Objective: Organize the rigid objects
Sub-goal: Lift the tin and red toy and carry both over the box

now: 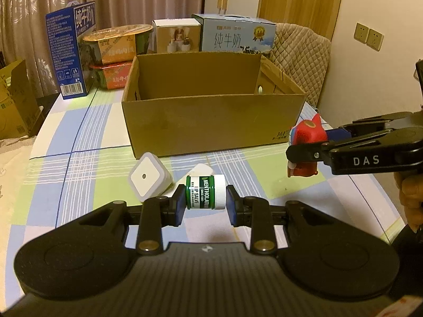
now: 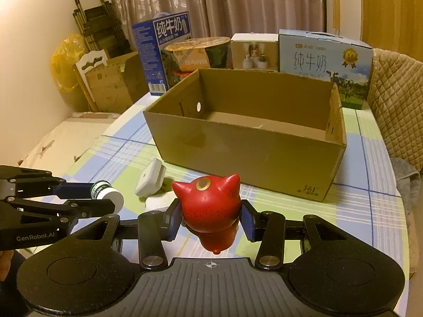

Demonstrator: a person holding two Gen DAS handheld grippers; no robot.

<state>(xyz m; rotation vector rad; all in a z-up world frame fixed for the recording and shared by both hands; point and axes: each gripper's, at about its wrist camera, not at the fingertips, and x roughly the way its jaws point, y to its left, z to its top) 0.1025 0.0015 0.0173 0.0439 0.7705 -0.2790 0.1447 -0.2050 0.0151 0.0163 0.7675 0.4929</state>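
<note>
My left gripper (image 1: 205, 202) is shut on a small green Mentholatum lip-salve jar (image 1: 205, 191) with a white cap, held sideways above the checked tablecloth. That jar (image 2: 105, 189) and the left gripper (image 2: 109, 198) also show at the left of the right wrist view. My right gripper (image 2: 211, 218) is shut on a red cat-shaped figurine (image 2: 210, 203), lifted off the table. The figurine (image 1: 308, 134) appears at the right of the left wrist view, clamped by the right gripper (image 1: 304, 146). An open cardboard box (image 1: 211, 124) (image 2: 246, 148) stands just beyond both grippers.
A white square plug-in light (image 1: 149, 177) (image 2: 150, 178) and another white piece (image 1: 201, 170) lie in front of the box. Milk cartons (image 1: 71, 50) (image 2: 325, 63), stacked noodle bowls (image 1: 116, 45) and a white carton (image 1: 177, 35) stand behind it. A quilted chair (image 1: 301, 52) is at the right.
</note>
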